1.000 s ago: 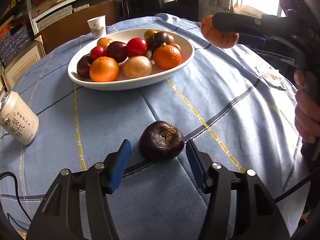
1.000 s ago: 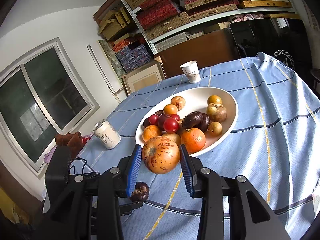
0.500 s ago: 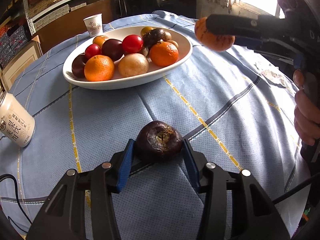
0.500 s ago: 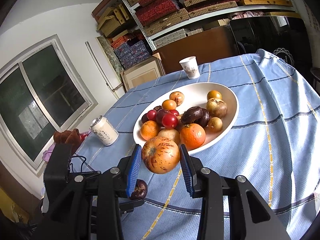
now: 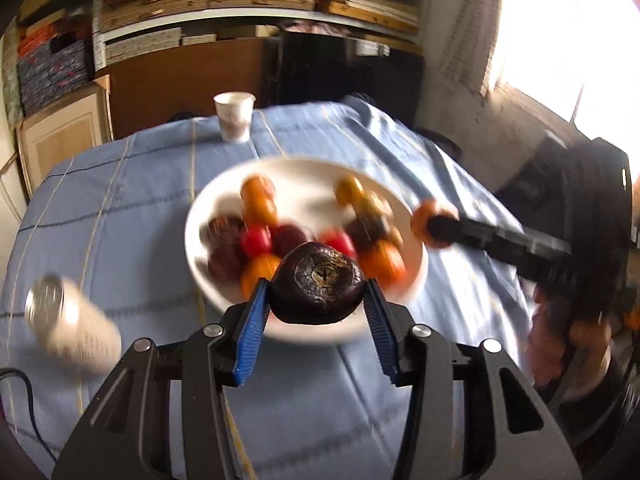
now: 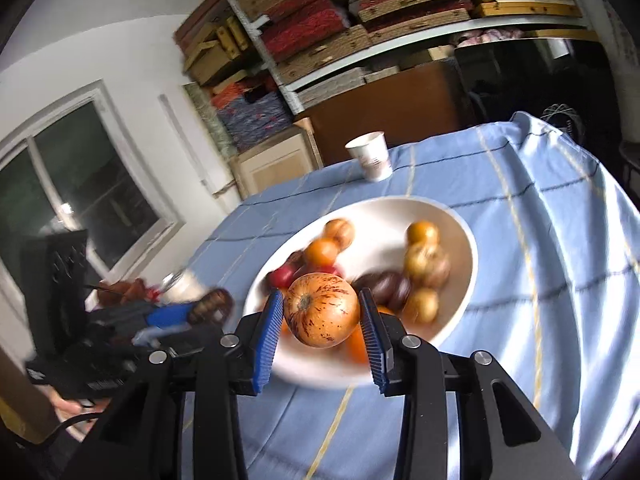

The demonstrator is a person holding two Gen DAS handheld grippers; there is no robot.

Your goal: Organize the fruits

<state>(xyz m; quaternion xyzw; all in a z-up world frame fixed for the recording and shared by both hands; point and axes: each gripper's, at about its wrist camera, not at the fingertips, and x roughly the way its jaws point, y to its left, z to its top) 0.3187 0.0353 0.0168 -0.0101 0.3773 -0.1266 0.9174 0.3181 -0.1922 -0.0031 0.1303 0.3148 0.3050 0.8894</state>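
While the dark fruit (image 5: 318,282) was pinched in the left claw (image 5: 316,316) above the white bowl (image 6: 460,240), the speckled orange fruit (image 6: 322,310) was clamped by the right claw (image 6: 322,324).

I'm counting two grippers here, the left gripper (image 5: 315,286) and the right gripper (image 6: 322,300), each carrying one fruit. That's making one dark fruit (image 5: 318,282) and one speckled fruit (image 6: 322,310) up in the air. One white bowl (image 6: 460,300) is sitting on one blue cloth (image 6: 540,320). Fruit in the bowl is running to roughly a dozen, but blur is blocking an exact tally. One cup (image 6: 370,156) and one can (image 5: 70,322) are rounding it out.
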